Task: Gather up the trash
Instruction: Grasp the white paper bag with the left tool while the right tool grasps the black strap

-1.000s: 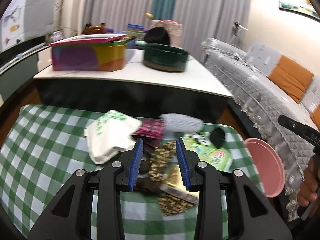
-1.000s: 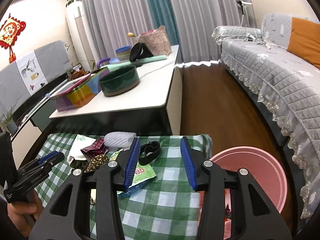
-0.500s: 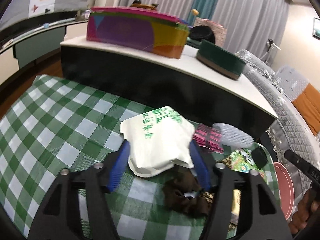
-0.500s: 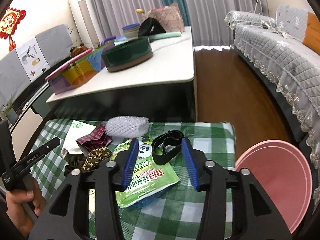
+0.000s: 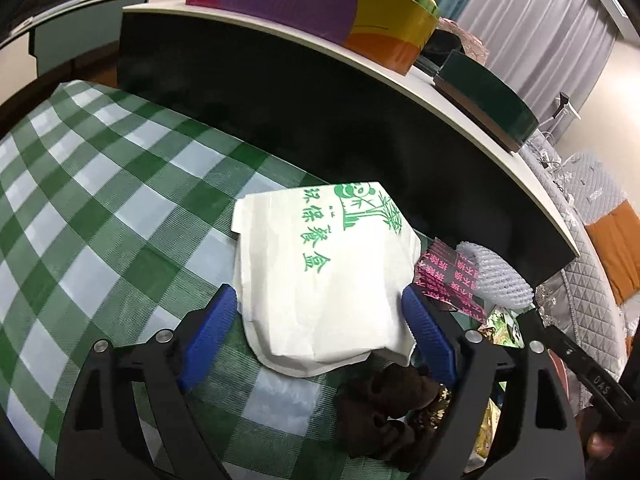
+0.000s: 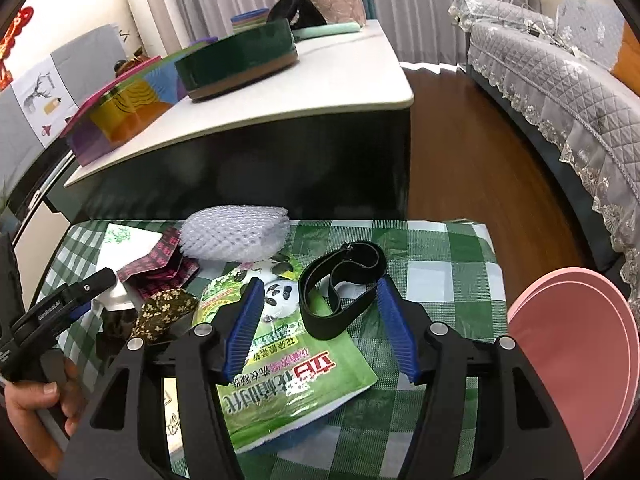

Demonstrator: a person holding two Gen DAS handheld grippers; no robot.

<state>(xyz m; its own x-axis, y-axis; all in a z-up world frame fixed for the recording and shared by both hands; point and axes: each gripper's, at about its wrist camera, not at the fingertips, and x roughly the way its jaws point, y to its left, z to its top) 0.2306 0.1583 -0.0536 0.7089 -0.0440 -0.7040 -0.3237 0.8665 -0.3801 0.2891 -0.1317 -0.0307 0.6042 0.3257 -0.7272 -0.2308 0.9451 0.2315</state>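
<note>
A white paper bag with green print (image 5: 324,276) lies on the green checked cloth (image 5: 100,208). My left gripper (image 5: 320,304) is open, one finger on each side of the bag's near end. A black strap loop (image 6: 340,284) lies partly on a green panda packet (image 6: 288,364). My right gripper (image 6: 318,284) is open with the strap between its fingers. White foam netting (image 6: 236,234), a pink-and-black wrapper (image 6: 160,264) and a brown floral wrapper (image 6: 164,312) lie to the left. A pink bin (image 6: 576,360) stands at the right edge.
A dark low table with a white top (image 6: 320,92) stands just behind the cloth, with a colourful box (image 5: 312,4) and a green round tin (image 6: 240,60) on it. A grey sofa (image 6: 560,80) is at the right. Brown crumpled trash (image 5: 384,404) lies under the left gripper.
My left gripper has moved left from the wrappers to the white paper bag and opened wider around it. My right gripper has moved forward from near the bin to straddle the black strap.
</note>
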